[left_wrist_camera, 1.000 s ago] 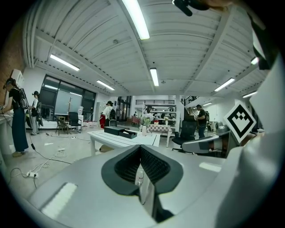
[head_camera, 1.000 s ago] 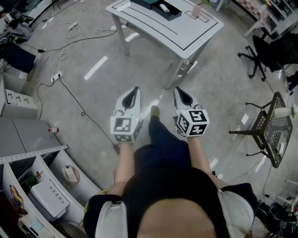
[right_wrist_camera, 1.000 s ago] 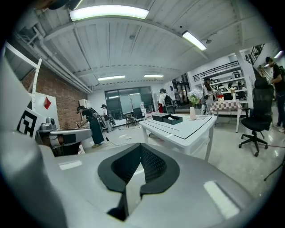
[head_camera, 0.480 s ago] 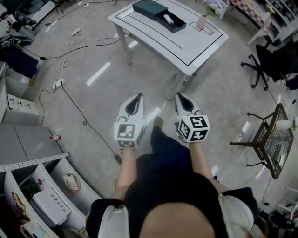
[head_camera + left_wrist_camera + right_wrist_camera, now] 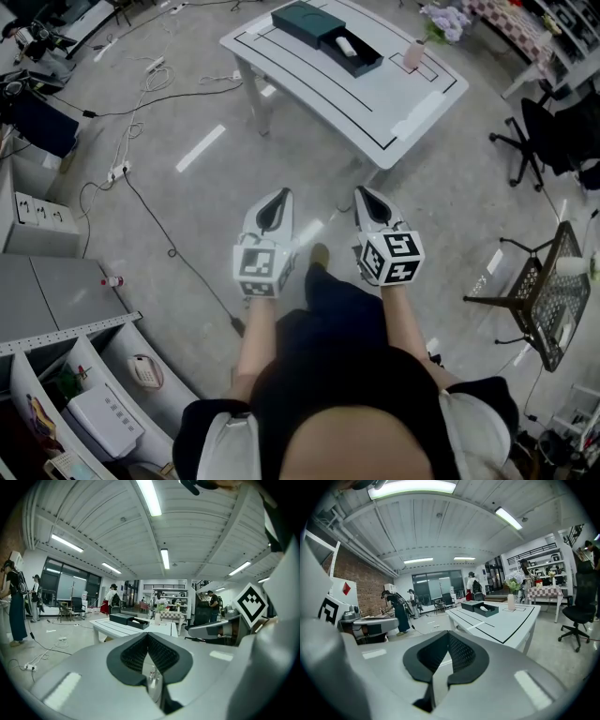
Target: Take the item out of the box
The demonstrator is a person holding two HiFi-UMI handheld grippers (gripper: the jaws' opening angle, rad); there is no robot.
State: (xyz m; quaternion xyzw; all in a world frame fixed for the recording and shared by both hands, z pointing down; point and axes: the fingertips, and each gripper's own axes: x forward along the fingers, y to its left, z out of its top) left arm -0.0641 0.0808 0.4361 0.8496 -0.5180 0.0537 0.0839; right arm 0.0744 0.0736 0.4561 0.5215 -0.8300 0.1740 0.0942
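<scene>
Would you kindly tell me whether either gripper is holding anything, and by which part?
Nothing is held: the left gripper and right gripper are both shut and empty, short of the box.

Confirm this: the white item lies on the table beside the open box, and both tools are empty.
Wrong: the white item lies inside the open box, not beside it on the table, as the head view shows. The left tool and right tool are both empty.
</scene>
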